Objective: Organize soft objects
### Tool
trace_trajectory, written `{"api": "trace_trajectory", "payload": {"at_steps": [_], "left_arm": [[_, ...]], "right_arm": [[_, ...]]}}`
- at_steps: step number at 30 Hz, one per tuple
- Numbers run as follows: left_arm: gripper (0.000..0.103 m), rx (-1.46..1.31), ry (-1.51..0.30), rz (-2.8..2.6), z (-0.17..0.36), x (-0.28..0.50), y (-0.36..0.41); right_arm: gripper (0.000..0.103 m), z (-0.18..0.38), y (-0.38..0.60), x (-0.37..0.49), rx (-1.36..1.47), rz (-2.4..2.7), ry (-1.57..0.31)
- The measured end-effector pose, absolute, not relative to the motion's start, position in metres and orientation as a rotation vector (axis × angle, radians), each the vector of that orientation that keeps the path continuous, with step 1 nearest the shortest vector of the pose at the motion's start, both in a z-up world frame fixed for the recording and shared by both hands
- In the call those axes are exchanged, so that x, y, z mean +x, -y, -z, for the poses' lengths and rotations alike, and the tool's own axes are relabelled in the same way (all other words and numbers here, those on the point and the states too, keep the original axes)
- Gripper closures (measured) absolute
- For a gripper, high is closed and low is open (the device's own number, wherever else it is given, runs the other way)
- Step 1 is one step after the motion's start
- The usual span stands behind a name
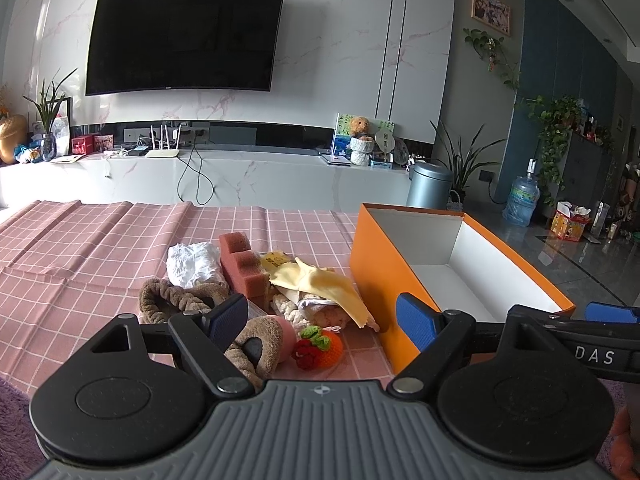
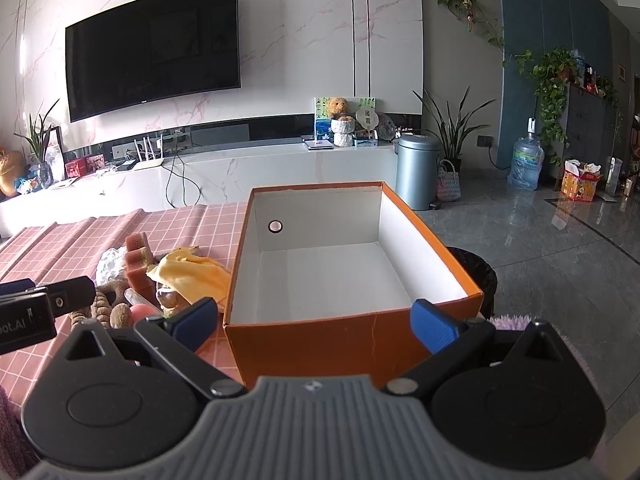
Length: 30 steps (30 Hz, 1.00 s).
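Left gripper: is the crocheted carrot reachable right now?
Probably yes. The left gripper is open, with the carrot lying uncovered on the cloth just ahead between its fingers; nothing blocks it.

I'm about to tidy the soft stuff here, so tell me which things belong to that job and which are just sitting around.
For the job:
orange box, empty
yellow cloth
red sponge
white crumpled cloth
brown plush slippers
crochet fruit
left gripper, open
right gripper, open

Just lying about:
television
router
teddy bear
metal bin
water bottle
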<state>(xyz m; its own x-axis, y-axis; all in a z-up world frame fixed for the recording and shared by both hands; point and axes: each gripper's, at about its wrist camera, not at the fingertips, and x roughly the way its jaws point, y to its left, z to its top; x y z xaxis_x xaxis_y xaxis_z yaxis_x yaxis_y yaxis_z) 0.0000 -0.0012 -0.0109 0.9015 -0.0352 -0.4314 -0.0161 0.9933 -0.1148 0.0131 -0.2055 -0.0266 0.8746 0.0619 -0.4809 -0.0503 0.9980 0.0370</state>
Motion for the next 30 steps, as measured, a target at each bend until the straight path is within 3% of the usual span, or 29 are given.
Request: {"api": "trace_trajectory", "payload": {"at_steps": [25, 30], "left_arm": [[0.005, -0.121, -0.459, 0.007, 0.009, -0.001, 0.001], [0.011, -0.147, -0.479, -0.033, 0.008, 0.002, -0.010]], "right_arm": [[0.002, 0.033, 0.198, 0.016, 0.009, -0.068, -0.513], [0.002, 0.034, 0.189, 0.018, -0.027, -0.111, -0.492]]}}
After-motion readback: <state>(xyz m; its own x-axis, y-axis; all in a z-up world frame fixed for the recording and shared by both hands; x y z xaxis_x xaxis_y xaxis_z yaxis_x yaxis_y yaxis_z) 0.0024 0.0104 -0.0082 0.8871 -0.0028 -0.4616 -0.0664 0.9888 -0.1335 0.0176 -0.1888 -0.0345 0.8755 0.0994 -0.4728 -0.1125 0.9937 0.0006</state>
